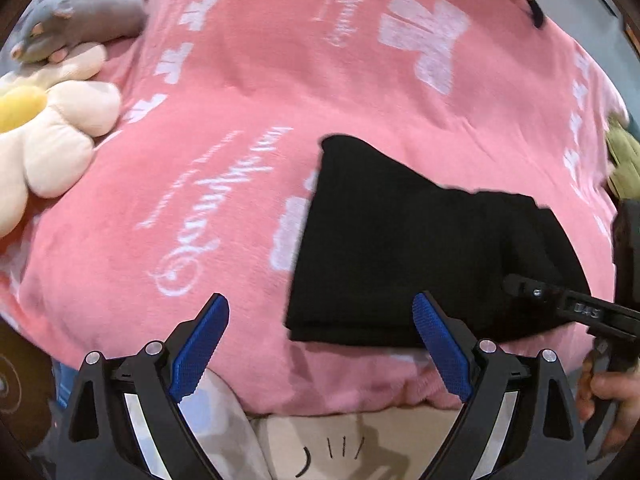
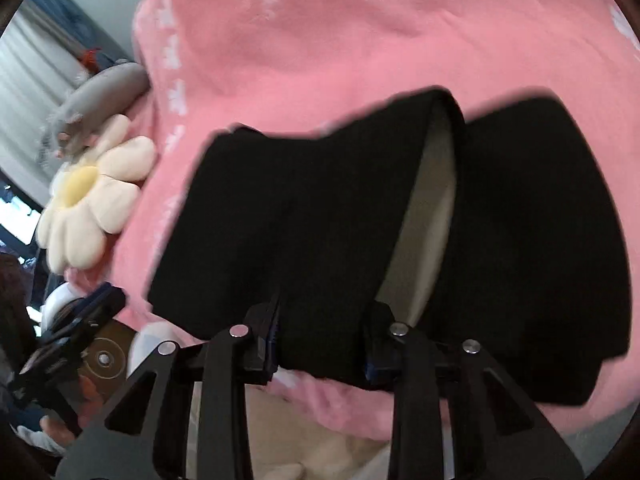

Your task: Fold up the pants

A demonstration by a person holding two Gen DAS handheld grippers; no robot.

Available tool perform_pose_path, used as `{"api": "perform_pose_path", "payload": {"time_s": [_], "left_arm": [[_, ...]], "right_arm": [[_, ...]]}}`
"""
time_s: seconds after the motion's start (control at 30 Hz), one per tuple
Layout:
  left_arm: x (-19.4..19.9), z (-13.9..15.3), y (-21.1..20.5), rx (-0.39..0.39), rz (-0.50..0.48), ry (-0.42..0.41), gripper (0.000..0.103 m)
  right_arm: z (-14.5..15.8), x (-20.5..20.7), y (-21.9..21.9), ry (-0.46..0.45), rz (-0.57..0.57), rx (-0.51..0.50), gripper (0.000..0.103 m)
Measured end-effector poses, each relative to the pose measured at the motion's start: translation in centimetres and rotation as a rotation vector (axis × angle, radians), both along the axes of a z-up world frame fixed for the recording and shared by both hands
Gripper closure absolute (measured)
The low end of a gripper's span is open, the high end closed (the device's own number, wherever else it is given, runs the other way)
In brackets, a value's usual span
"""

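The black pants [image 1: 400,248] lie folded on the pink blanket [image 1: 240,80], right of centre in the left wrist view. My left gripper [image 1: 320,300] hovers at their near left corner, blue pads wide open, with nothing between them. In the right wrist view the pants [image 2: 280,220] fill the middle, and a pale inner lining [image 2: 428,208] shows in a gap between two black layers. My right gripper [image 2: 324,340] is shut on a bunched fold at the near edge of the pants. The fabric hides its pads. It also shows at the right edge of the left wrist view, as the right gripper [image 1: 560,304].
A cream flower plush [image 1: 52,128] and a grey mouse plush [image 1: 80,16] lie at the blanket's left edge. A green plush [image 1: 624,160] sits at the right. The blanket's near edge drops onto pale bedding [image 1: 360,440]. A hand [image 1: 608,392] holds the right gripper.
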State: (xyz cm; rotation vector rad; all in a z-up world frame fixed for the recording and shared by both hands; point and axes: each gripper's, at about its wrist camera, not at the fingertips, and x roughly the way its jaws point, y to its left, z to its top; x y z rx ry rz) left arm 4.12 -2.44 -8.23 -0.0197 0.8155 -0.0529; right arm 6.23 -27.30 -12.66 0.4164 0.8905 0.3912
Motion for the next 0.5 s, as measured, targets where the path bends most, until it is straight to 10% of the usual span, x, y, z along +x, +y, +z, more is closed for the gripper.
{"api": "perform_pose_path", "payload": {"time_s": [0.13, 0.27, 0.37, 0.5], "left_arm": [[0.1, 1.1, 2.1, -0.036, 0.056, -0.028, 0.012], [1.2, 0.1, 2.1, -0.046, 0.066, 0.006, 0.012], [1.9, -0.5, 1.2, -0.034, 0.050, 0.037, 0.012], [1.9, -0.3, -0.5, 0.037, 0.019, 0.017, 0.012]], "right_arm": [[6.4, -1.9, -2.2, -0.155, -0.014, -0.114, 0.074], [3.3, -1.9, -4.6, -0.075, -0.099, -0.321, 0.066], [-0.8, -2.0, -5.6, 0.015, -0.128, -0.235, 0.063], [4.6, -3.7, -6.3, -0.123, -0.238, -0.249, 0.062]]}}
